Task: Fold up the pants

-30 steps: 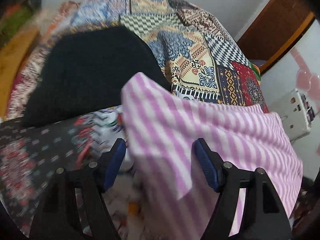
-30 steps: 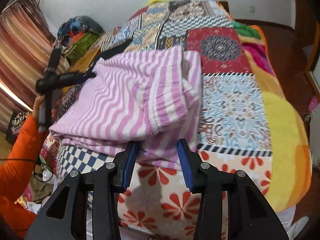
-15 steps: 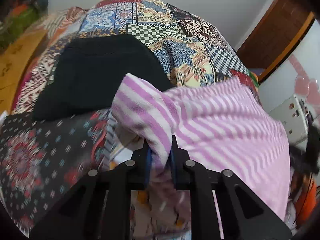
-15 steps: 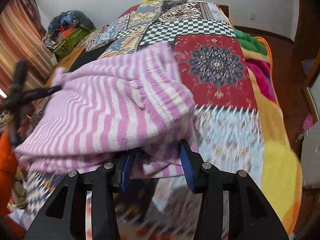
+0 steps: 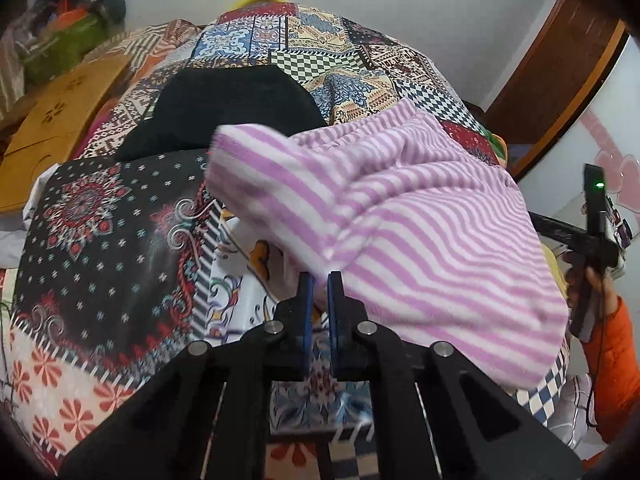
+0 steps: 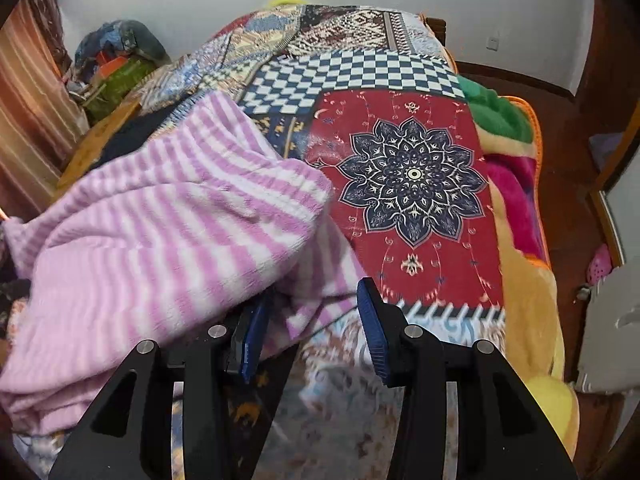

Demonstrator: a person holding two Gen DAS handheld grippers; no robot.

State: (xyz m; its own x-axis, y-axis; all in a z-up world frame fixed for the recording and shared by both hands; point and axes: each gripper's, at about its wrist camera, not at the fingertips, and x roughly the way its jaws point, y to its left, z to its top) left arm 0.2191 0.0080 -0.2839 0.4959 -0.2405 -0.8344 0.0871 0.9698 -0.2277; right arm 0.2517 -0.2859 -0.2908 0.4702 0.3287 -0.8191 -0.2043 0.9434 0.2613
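Left gripper [image 5: 318, 280]: blue-padded fingers pressed nearly together, pinching a near edge of the pink-and-white striped pants [image 5: 420, 216]. The fabric rises from the pinch and bunches up and to the right, a rounded fold sticking out toward the far left. The pants sit lifted over the patchwork blanket [image 5: 100, 232] covering the bed.

A black garment [image 5: 236, 108] lies flat on the blanket beyond the pants, toward the far side. Wooden board [image 5: 64, 120] with paw-print cutouts at the far left edge. A pile of coloured stuff [image 5: 68, 20] sits in the far left corner by the wall.

At the right edge of the left wrist view, the other gripper's black handle [image 5: 592, 232] with a green light is held in a hand with an orange sleeve [image 5: 616, 360].

Right gripper [image 6: 316, 320]: fingers spread apart. The left finger is tucked under the pants [image 6: 168, 232]; a loose flap of striped cloth lies between the two fingers, the right finger clear of it. Pants are bunched in a thick heap on the left of this view, over the blanket [image 6: 412, 184], whose red mandala patch and blue check patch show to the right and far side. Near foreground blurred.
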